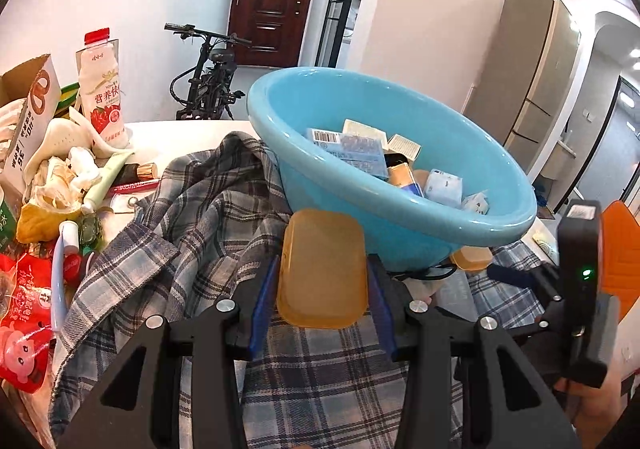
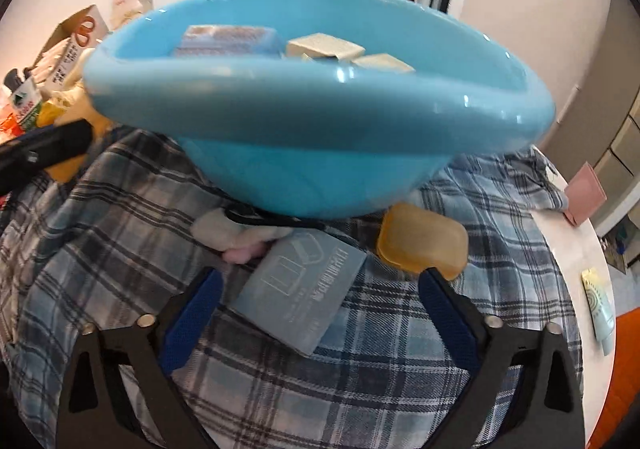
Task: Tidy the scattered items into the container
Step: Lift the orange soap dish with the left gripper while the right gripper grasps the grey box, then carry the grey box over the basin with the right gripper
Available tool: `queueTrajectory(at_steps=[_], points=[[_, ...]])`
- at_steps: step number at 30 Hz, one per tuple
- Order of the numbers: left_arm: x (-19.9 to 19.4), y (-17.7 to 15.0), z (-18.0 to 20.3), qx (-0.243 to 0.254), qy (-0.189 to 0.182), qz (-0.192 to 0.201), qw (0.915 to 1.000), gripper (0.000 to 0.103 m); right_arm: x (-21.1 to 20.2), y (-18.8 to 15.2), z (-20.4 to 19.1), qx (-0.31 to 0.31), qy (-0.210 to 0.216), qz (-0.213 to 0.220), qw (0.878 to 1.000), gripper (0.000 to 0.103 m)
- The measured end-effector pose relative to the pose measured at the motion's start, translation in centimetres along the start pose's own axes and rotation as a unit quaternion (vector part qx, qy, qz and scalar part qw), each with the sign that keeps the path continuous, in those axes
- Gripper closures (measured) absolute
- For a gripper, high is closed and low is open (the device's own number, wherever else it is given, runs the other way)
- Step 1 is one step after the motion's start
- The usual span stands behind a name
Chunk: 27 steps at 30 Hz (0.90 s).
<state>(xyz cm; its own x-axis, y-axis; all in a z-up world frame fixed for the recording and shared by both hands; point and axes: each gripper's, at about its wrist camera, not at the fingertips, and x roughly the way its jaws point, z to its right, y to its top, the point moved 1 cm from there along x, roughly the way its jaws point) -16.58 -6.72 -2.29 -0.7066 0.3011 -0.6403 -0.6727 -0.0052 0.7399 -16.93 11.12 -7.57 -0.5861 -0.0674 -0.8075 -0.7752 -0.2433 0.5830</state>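
My left tool (image 1: 322,281) grips an amber soap case (image 1: 322,269) at lower centre; my right tool (image 2: 320,301) stands wide around a grey packet (image 2: 300,289) on the plaid shirt (image 2: 120,233). Blue basin (image 2: 320,117) sits just above.

Two black hand-held grippers, blue-padded

Left hand-held gripper (image 1: 322,281) and right hand-held gripper (image 2: 320,301): black angular linkages with triangular cutouts, silver round screws at pivots, textured blue finger pads (image 2: 191,319).
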Motion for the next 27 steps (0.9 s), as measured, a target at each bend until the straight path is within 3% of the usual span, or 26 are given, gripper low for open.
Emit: queueTrajectory(at_steps=[3,7,11,19,27], points=[[-0.1,0.0,0.1,0.001,-0.003,0.001,1.0,0.061,0.4,-0.2,0.1,0.002,-0.002,-0.005,1.0,0.025],[-0.1,0.0,0.5,0.006,-0.004,0.001,1.0,0.061,0.9,-0.3,-0.8,-0.014,-0.008,-0.009,1.0,0.028],[-0.1,0.0,0.4,0.005,-0.004,0.001,1.0,0.061,0.3,-0.6,-0.7,-0.014,-0.013,-0.004,1.0,0.052],[-0.3,0.0,0.8,0.011,-0.008,0.003,0.9999,0.061,-2.9,-1.5,0.8,0.002,0.007,0.014,1.0,0.052],[-0.3,-0.1,0.9,0.01,-0.013,0.001,0.9999,0.062,-9.0,-2.7,1.2,-0.008,0.017,0.056,0.998,0.052]])
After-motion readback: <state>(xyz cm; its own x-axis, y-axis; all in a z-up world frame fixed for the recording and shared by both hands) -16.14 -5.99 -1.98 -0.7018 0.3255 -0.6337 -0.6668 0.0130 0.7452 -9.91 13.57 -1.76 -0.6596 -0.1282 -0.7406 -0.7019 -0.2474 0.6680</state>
